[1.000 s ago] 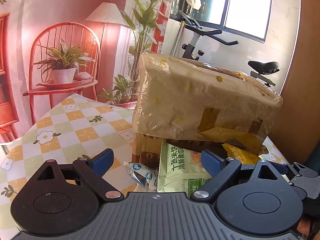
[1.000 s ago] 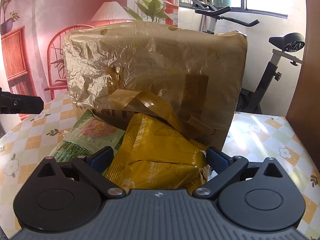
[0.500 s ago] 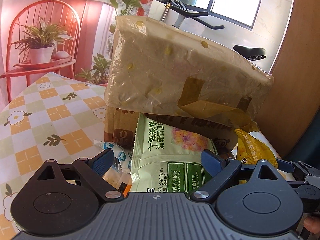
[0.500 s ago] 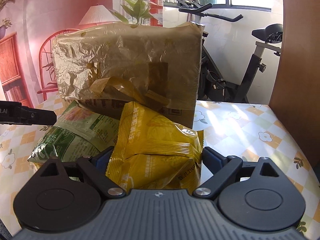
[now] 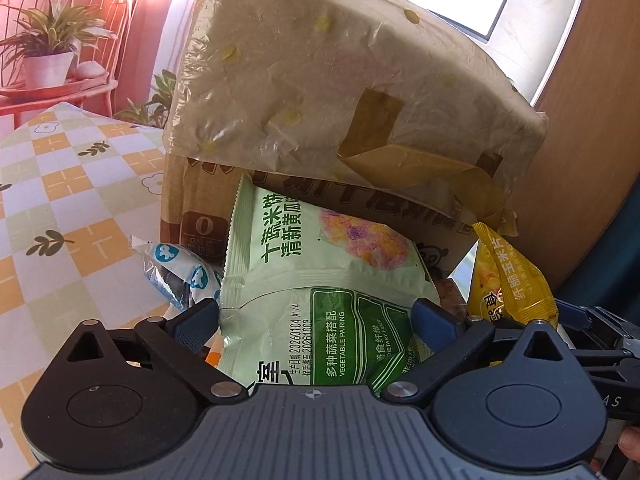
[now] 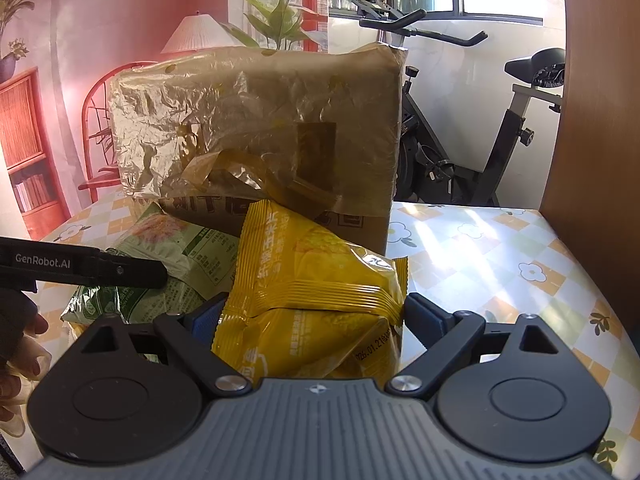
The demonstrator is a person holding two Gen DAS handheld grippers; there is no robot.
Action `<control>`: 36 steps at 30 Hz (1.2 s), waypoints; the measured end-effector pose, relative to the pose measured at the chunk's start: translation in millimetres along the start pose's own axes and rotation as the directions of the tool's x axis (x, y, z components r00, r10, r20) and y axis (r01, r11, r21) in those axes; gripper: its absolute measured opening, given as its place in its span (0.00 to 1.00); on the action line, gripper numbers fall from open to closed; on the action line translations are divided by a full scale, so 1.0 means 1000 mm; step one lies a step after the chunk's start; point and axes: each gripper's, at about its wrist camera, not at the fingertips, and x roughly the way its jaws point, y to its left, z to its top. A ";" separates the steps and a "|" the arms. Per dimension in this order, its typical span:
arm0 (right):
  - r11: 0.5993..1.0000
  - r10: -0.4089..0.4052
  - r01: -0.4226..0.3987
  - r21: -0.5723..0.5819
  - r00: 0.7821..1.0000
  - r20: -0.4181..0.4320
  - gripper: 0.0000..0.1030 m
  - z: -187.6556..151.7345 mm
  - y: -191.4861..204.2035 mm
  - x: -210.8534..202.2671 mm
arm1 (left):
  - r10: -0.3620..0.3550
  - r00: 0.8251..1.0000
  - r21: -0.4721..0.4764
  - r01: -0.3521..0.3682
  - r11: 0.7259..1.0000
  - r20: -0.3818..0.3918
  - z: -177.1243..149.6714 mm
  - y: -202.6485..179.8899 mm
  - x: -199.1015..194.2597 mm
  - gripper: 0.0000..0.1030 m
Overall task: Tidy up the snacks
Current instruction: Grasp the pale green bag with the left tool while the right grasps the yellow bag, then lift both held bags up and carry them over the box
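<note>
A green rice-cracker packet (image 5: 320, 280) leans against a plastic-wrapped cardboard box (image 5: 320, 80). My left gripper (image 5: 316, 316) straddles the packet's lower part; its jaws are opening and the pads stand at the packet's two side edges without squeezing it. Right of it is a yellow corn-chip packet (image 5: 508, 280). In the right wrist view my right gripper (image 6: 312, 312) is shut on that yellow packet (image 6: 312, 280), with pads against both its sides. The green packet (image 6: 180, 252) lies to its left, under the left gripper's black body (image 6: 80, 266).
A small blue-and-white wrapped snack (image 5: 176, 268) lies left of the green packet. The checked flower tablecloth (image 6: 500, 260) is bare to the right. A wooden panel (image 6: 600, 120) bounds the right side and an exercise bike (image 6: 460, 140) stands behind. A person's hand (image 6: 16, 320) is at far left.
My left gripper sank and tipped down onto the green packet, which now fills the gap between its jaws. The right gripper's jaws narrowed onto the yellow packet and it shifted sideways.
</note>
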 end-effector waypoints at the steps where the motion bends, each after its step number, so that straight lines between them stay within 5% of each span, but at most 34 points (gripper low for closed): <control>1: 1.000 0.002 -0.002 -0.001 1.000 0.000 0.90 0.000 0.001 0.000 | -0.012 1.000 -0.009 0.012 1.000 -0.007 -0.001 0.001 0.001 1.00; 6: 1.000 0.008 -0.008 -0.008 1.000 0.004 0.90 -0.001 0.003 0.001 | -0.030 0.999 -0.002 0.030 1.000 -0.029 -0.003 -0.003 0.005 0.99; 11: 1.000 0.014 -0.014 -0.007 1.000 0.005 0.90 -0.001 0.003 0.000 | -0.071 0.997 -0.035 0.071 0.997 -0.010 -0.003 -0.002 -0.004 0.70; 20: 0.999 0.050 -0.050 -0.002 0.999 0.010 0.82 0.000 0.003 -0.013 | 0.038 0.997 0.025 -0.039 0.999 0.069 -0.013 -0.027 -0.050 0.56; 36: 0.994 0.106 -0.107 0.037 0.993 0.042 0.75 -0.002 0.012 -0.044 | 0.074 0.978 0.106 -0.096 0.990 0.193 -0.020 -0.048 -0.097 0.53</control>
